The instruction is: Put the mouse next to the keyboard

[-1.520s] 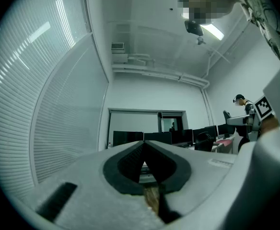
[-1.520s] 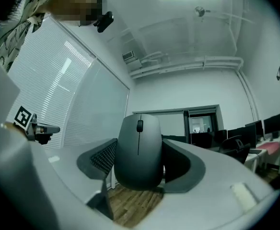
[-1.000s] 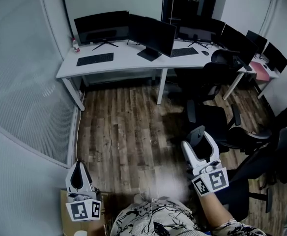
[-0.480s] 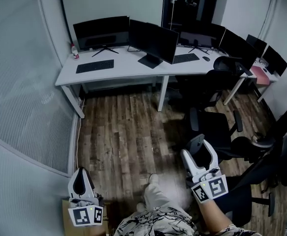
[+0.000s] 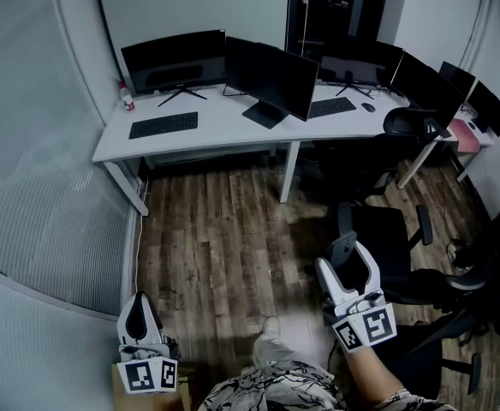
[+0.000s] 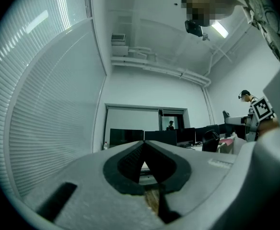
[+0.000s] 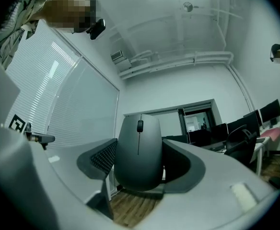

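A grey mouse [image 7: 139,150] stands upright between the jaws of my right gripper [image 7: 140,169], which is shut on it. In the head view that gripper [image 5: 346,251] hangs low at the right over the wood floor, with the mouse [image 5: 343,248] dark between its jaws. My left gripper [image 5: 139,305] is low at the left, and its jaws meet at the tip with nothing in them [image 6: 143,146]. A black keyboard [image 5: 163,125] lies on the white desk [image 5: 224,127] far ahead at the left. A second keyboard [image 5: 333,107] lies further right, with another mouse [image 5: 368,107] beside it.
Several black monitors [image 5: 175,58] stand along the desk, and a small bottle [image 5: 127,99] sits at its left end. Black office chairs [image 5: 385,229] crowd the right side. A wall of blinds [image 5: 36,187] runs down the left. A cardboard box [image 5: 120,379] sits under my left gripper.
The desk has shifted a little in the head view as the person walks over the floor. A foot shows at the bottom. Both grippers keep their places and their grip.
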The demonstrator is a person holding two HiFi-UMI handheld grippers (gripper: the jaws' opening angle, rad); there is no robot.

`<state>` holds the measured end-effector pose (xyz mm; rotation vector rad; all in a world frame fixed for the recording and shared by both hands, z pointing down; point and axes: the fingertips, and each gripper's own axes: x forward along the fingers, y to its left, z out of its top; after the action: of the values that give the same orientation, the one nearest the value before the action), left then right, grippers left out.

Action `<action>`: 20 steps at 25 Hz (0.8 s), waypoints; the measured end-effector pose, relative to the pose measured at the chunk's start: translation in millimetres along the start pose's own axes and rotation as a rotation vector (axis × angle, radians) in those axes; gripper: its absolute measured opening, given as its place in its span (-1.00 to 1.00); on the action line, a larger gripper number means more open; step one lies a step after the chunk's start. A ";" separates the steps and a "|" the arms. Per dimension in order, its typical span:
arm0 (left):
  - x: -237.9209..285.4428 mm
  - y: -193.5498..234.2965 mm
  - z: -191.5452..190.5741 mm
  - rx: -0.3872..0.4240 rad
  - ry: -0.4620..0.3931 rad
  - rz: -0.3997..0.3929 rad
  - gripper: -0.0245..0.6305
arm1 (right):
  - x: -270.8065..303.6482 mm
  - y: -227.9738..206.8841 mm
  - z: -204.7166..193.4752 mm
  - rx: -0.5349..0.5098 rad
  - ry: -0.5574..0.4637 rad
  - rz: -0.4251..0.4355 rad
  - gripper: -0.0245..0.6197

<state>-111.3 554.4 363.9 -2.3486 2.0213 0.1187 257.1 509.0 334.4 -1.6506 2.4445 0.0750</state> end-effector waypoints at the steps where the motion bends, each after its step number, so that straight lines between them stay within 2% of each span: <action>1: 9.9 -0.2 -0.9 0.002 0.000 0.001 -0.93 | 7.7 -5.7 -1.5 -0.003 0.000 -0.002 0.01; 7: 65.2 -2.3 4.1 0.018 -0.005 0.013 -0.93 | 57.3 -37.1 -5.6 -0.013 0.006 0.007 0.01; 20: 158.8 -17.5 3.8 0.025 -0.013 0.107 -0.93 | 156.6 -105.2 -18.5 0.001 -0.003 0.085 0.01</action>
<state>-70.6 400.8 346.3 -2.2195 2.1299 0.1109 295.3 323.4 330.2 -1.5448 2.5117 0.0884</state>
